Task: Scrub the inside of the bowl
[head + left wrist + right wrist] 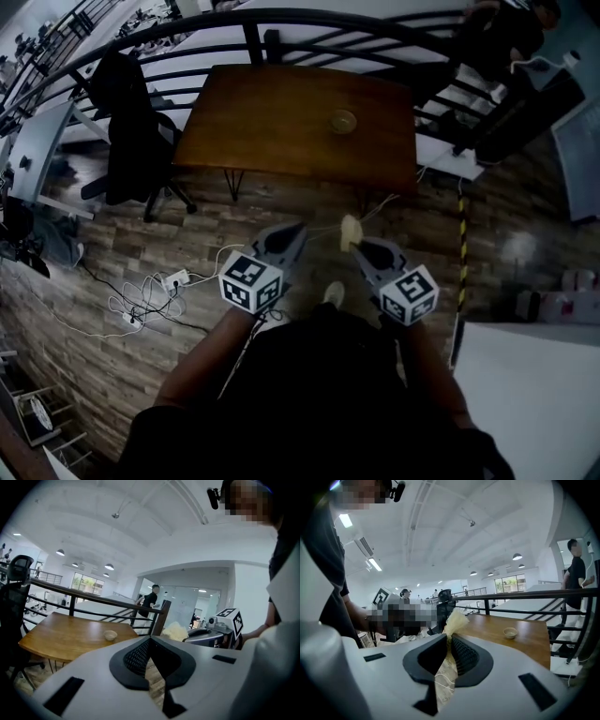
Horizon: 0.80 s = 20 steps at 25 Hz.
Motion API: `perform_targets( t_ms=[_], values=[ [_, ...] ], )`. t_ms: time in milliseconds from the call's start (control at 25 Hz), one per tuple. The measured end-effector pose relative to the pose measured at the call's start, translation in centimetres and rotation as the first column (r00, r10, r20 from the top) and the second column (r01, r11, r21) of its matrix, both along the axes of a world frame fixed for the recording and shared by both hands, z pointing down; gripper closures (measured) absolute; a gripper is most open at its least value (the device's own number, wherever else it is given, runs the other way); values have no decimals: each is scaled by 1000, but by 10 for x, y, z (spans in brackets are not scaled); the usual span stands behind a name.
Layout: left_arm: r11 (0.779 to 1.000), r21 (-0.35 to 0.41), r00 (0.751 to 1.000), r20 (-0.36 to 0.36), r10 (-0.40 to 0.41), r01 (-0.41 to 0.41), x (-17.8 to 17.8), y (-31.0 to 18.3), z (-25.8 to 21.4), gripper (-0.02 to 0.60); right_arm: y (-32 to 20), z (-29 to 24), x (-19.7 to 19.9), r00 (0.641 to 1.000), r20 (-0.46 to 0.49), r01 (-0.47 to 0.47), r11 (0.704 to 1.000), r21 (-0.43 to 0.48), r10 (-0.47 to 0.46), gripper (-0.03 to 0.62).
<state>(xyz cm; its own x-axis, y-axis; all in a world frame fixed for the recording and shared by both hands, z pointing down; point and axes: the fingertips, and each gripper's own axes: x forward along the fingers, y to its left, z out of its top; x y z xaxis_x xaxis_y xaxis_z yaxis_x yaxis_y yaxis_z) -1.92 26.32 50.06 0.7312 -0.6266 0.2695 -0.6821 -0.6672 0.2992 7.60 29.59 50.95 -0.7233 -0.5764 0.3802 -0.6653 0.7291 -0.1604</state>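
Observation:
A small tan bowl [342, 121] stands on the brown wooden table [281, 112], well ahead of both grippers; it also shows as the bowl [110, 635] and the bowl [510, 632]. My left gripper [298, 230] is held over the floor short of the table, and its jaws [149, 640] are shut with nothing between them. My right gripper [356, 246] is beside it, shut on a pale yellow scrub pad [350, 232]. The pad [454, 620] sticks out past the jaw tips of the right gripper [449, 637].
A black office chair [131, 122] draped with a dark garment stands left of the table. A black railing [281, 19] runs behind it. Cables and a power strip [173, 279] lie on the wood floor at left. A person [151, 599] stands beyond the railing.

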Motion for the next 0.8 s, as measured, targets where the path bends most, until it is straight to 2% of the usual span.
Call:
perform_targets(
  t_ms=[360,600,800],
  values=[
    [999,-8,999,3,45,-45,-78,79,7,584,77,-4,-91,999,39,-19,1000,17,19,554],
    [997,-2,997,-4,72,-72,-100,114,5,584,113,-5,-122,998,47,-30,999,23,28,554],
    [996,9,996,-10,85,-85,-110,122,4,584,125,-7,-135,998,46,-35,999,22,34,554]
  ],
)
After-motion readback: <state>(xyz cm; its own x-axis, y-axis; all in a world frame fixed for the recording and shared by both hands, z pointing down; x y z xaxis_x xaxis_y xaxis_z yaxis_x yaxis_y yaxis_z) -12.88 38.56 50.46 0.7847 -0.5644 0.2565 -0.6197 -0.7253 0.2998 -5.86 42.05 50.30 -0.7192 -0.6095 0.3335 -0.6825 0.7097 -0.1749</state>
